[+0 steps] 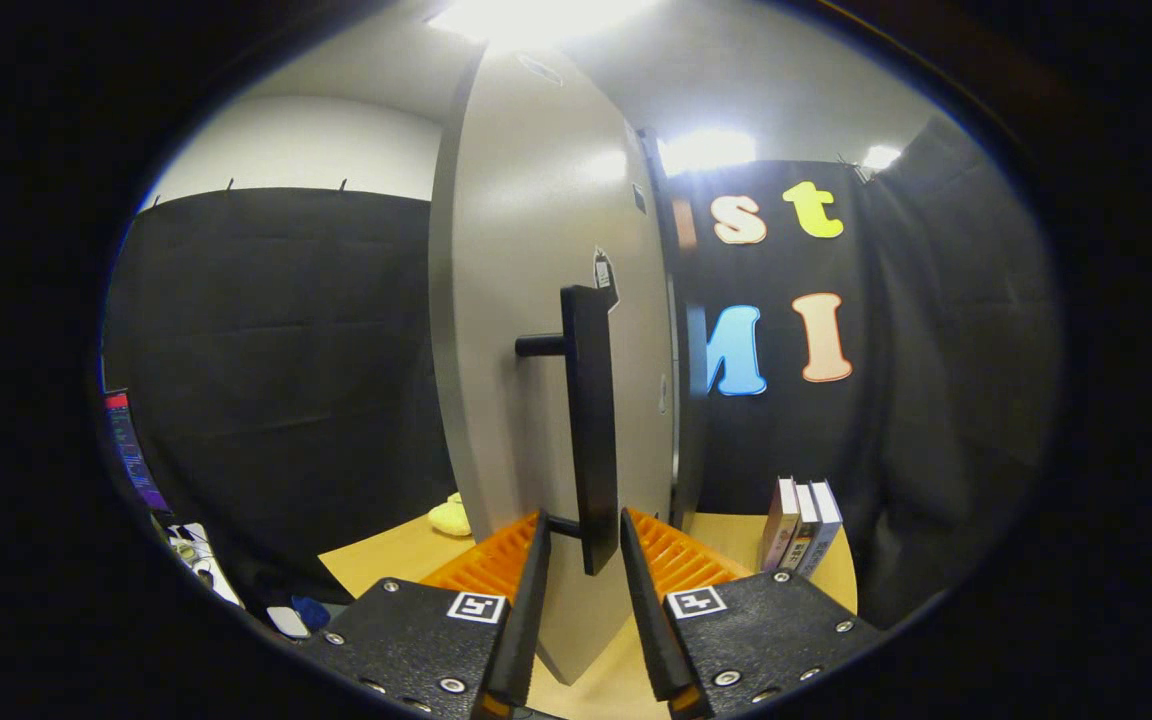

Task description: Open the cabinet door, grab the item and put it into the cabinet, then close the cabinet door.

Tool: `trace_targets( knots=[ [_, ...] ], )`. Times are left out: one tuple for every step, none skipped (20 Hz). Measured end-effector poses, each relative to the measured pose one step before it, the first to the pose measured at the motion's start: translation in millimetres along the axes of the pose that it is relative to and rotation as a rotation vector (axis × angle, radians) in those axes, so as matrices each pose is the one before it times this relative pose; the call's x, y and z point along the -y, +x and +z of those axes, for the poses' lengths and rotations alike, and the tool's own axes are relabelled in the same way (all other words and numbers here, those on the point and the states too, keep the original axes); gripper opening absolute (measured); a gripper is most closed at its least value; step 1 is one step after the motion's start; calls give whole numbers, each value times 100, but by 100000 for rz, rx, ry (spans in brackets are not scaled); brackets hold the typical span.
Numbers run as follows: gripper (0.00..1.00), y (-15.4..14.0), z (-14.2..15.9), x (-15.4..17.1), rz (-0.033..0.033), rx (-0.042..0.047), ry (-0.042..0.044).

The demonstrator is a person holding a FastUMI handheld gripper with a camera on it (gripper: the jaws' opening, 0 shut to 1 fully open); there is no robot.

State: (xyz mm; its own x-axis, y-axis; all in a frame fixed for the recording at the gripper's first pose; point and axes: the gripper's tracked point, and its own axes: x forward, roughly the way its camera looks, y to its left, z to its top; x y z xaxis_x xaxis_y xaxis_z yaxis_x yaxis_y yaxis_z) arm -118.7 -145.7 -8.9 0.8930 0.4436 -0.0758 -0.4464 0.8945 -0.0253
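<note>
Black cloth walls close off the booth behind a tan wooden surface (386, 560), w/ ceiling lights glaring overhead. We see the cabinet door (526, 300) standing tall just ahead of us, pale grey, swung partway so its free edge faces us. Its handle (591, 430) is a long dark vertical bar held off the door on two short posts. Beyond the door, on the surface, three books (801, 525) stand upright side by side; left of the door a small yellow item (450, 517) lies on the surface, half hidden by the door edge. Prob. that's the thing to stow, though we can't be sure from this angle.

Handling, as we judge it: the door is a stiff, rigid panel, likely light on its hinges, so it should swing w/ a steady pull. The bar is hard and smooth, maybe a bit slippery, so best taken low on the bar, near the lower post, where the tool already sits. The yellow item looks soft and light; a gentle pinch across its middle should do.

Our tool (584, 545) is open a moderate way, fingers spread to either side of the bar's lower end, the bar between them. We can't tell if either finger actually touches it; there's a visible gap on both sides, so not gripping anything yet.
</note>
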Motion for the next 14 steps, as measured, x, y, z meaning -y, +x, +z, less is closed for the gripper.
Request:
trace_targets(
  knots=[
    [48, -378, 39, 1316, -3720, 513, 1511],
    [50, -146, 142, 1137, -4006, 629, 1282],
    [61, -102, -2, 627, -3056, 372, 421],
    [66, -182, 115, 377, -3062, 620, 258],
    [73, -91, -168, 299, -3044, 559, -156],
    [79, -81, 5, 260, -2689, 1059, -473],
    [86, -47, 121, 14, -2219, 1423, -1588],
    [93, -109, 191, 115, -2891, 1892, -1485],
    [93, -276, 76, 243, -3426, 1821, -1700],
    [93, -293, 75, 113, -3568, 1016, -1086],
    [93, -331, -221, -76, -2792, 1192, -1079],
    [93, -347, -50, -15, -2643, 1841, -1226],
    [93, -286, -123, 29, -2967, 1202, -1200],
    [93, -379, -526, -58, -2655, 166, -546]
  ],
)
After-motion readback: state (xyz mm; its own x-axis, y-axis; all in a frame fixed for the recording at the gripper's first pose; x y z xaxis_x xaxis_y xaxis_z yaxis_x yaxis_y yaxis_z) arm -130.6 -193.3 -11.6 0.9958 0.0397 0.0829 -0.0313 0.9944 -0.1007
